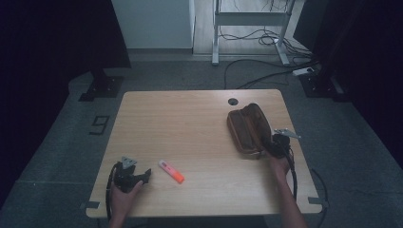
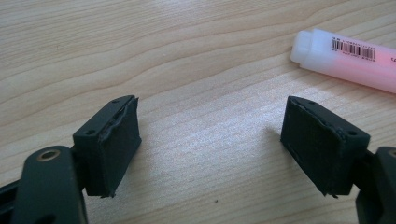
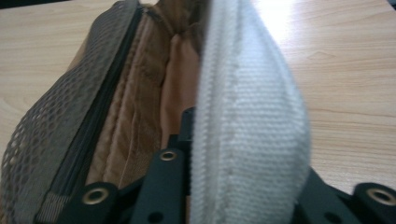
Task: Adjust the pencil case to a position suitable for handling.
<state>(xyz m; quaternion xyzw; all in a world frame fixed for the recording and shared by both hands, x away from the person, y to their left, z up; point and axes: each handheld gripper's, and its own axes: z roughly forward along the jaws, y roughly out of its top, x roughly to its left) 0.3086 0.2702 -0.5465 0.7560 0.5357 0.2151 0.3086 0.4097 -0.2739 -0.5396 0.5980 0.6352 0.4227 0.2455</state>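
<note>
Wooden table (image 1: 199,123), grey carpeted floor (image 1: 190,73)

High view dim, bluish, dark curtains swallowing corners. Left gripper view bright, crisp wood grain, soft shadows under jaws. Right gripper view: near fabric blurred, glare on bench (image 3: 345,70) top right.

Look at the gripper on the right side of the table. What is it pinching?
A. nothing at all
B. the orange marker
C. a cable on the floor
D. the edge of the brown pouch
D. In the right gripper view the right gripper has its jaws closed on the pale fabric edge of the open brown pouch, while the orange marker lies by itself near the left gripper.
</note>
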